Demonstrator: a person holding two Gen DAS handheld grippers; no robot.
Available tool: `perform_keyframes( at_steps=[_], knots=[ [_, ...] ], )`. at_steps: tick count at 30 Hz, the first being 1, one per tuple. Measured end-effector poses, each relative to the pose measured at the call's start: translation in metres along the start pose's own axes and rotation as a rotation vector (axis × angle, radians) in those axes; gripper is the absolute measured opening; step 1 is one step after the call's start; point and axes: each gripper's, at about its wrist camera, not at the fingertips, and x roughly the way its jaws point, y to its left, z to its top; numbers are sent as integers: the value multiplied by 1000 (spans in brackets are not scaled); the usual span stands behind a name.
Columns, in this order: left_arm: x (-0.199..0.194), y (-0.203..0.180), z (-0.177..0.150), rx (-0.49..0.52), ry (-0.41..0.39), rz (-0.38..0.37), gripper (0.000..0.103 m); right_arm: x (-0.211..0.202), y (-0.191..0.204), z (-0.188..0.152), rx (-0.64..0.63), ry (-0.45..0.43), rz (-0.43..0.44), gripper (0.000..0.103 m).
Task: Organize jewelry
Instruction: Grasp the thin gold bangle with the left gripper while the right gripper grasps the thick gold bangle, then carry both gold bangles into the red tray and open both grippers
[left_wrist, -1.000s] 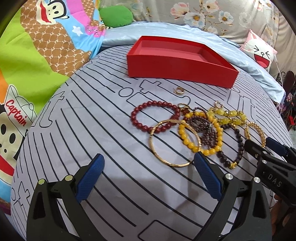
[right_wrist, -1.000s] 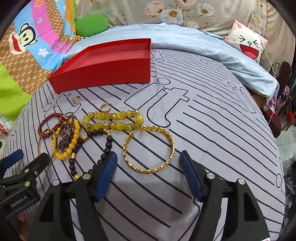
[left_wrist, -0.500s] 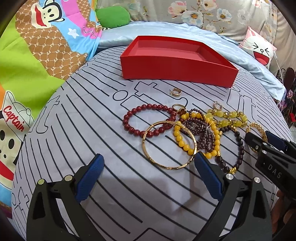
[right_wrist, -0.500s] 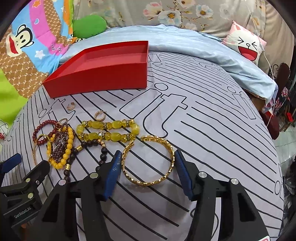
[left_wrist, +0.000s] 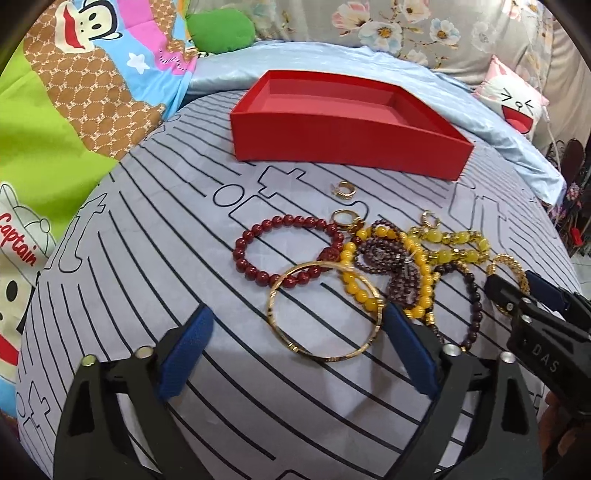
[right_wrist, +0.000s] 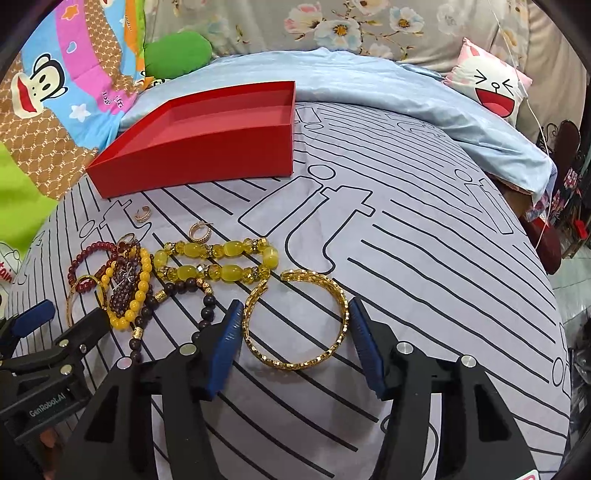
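My right gripper, jaws narrowing, is now bracketing the gold cuff on the bedsheet; my left gripper is gaping beside one plain bangle; three earrings are lying before one red tray.

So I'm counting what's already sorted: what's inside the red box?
The floor of the red box that shows is bare red, with no jewelry. The near wall covers a strip of floor just behind it, so that part can't be checked.

Light: bright, even, soft from above.
Shadows: faint beneath my fingers.
Focus: sharp centrally.
Edges: fisheye bent, dark corners.
Glare: none.
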Motion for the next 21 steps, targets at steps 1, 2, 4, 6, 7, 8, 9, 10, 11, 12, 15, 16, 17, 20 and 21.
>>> perform_keyframes(
  at_steps=[1,2,4,6,7,8,9,10,11,12,15,16,17,20,21],
  knots=[
    [-1,-1,0,7,-7,-8,76,0,0,0,0,-1,2,55],
    [-3,-2,0,15,-12,-12,63,-1,0,-1,1,-2,4,55],
    [-4,-3,0,29,-13,-14,60,-2,0,-2,2,-3,8,55],
    [-5,-1,0,27,-9,-34,60,-4,0,-4,2,-3,10,55],
    [-6,0,0,23,-8,-40,59,-6,0,-5,2,-3,8,55],
    [-7,1,0,14,-6,-50,59,-7,0,-6,3,-4,8,55],
    [-9,3,-1,6,-5,-57,59,-9,0,-7,4,-5,8,55],
    [-10,4,-2,1,-4,-59,59,-10,0,-8,3,-7,7,55],
    [-13,6,-3,-2,-6,-58,59,-13,-1,-8,4,-9,7,55],
    [-15,7,-3,-1,-8,-58,59,-16,-1,-8,5,-13,9,55],
    [-25,11,-4,5,-16,-52,59,-26,-3,-7,9,-27,12,55],
    [-28,11,-4,7,-19,-47,59,-30,-3,-5,10,-33,16,55],
    [-31,13,-2,9,-22,-46,59,-32,-4,-3,10,-36,19,55],
    [-41,17,5,18,-37,-46,59,-40,-4,7,2,-49,34,55],
    [-45,19,12,29,-51,-42,59,-43,-4,13,-9,-58,36,55]
  ],
)
